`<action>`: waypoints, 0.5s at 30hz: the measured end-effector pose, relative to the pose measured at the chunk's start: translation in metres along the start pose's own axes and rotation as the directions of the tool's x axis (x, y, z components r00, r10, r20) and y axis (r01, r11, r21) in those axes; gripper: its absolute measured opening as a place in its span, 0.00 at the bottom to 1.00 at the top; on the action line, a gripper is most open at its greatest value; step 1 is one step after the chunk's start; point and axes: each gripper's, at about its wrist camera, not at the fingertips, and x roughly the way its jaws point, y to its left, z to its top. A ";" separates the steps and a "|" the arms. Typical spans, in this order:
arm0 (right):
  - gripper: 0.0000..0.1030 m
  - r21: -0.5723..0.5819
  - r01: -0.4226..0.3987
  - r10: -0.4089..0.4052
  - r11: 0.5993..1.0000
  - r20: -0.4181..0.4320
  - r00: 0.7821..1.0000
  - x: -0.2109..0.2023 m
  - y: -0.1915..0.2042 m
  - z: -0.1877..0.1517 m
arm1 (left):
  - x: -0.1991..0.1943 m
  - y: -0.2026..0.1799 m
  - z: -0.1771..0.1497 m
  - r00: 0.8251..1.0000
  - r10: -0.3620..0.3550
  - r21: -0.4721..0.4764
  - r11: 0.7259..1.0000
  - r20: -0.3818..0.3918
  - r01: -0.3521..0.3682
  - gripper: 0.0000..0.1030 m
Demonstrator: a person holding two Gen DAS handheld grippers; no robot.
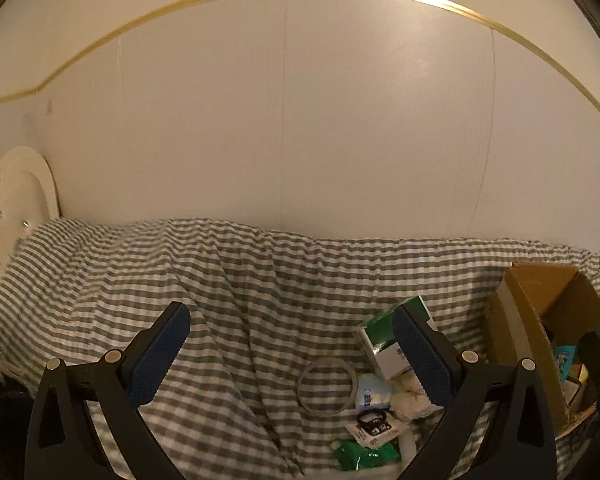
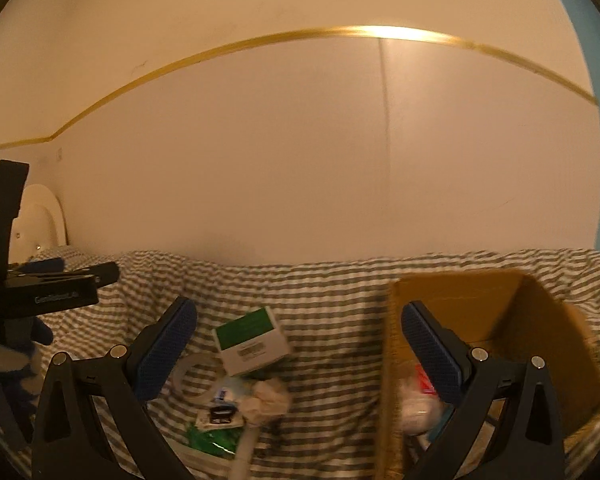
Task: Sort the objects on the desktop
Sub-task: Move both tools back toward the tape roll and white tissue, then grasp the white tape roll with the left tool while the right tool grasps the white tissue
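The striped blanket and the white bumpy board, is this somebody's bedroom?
Probably a bedroom. A grey-and-white checked blanket covers what looks like a bed, a white tufted headboard stands at its end, and a plain panelled wall runs behind.

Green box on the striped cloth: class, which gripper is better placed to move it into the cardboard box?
Probably right. The right gripper is open, with the green box between its fingers and the cardboard box beside it. The left gripper has the green box by its right finger.
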 end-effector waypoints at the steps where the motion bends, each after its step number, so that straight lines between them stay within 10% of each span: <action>1: 1.00 -0.010 -0.010 0.009 1.000 -0.005 1.000 0.005 0.003 -0.001 | 0.008 0.000 -0.001 1.000 -0.004 0.001 1.000 -0.013 0.004 1.00; 9: 0.96 -0.063 -0.110 0.105 0.992 -0.083 0.991 0.047 0.030 -0.024 | 0.069 -0.008 -0.021 0.996 -0.050 0.130 0.990 -0.075 0.059 1.00; 15: 0.87 -0.077 -0.155 0.134 0.985 -0.223 0.965 0.090 0.036 -0.069 | 0.115 -0.007 -0.059 0.969 -0.150 0.049 0.986 -0.196 0.162 1.00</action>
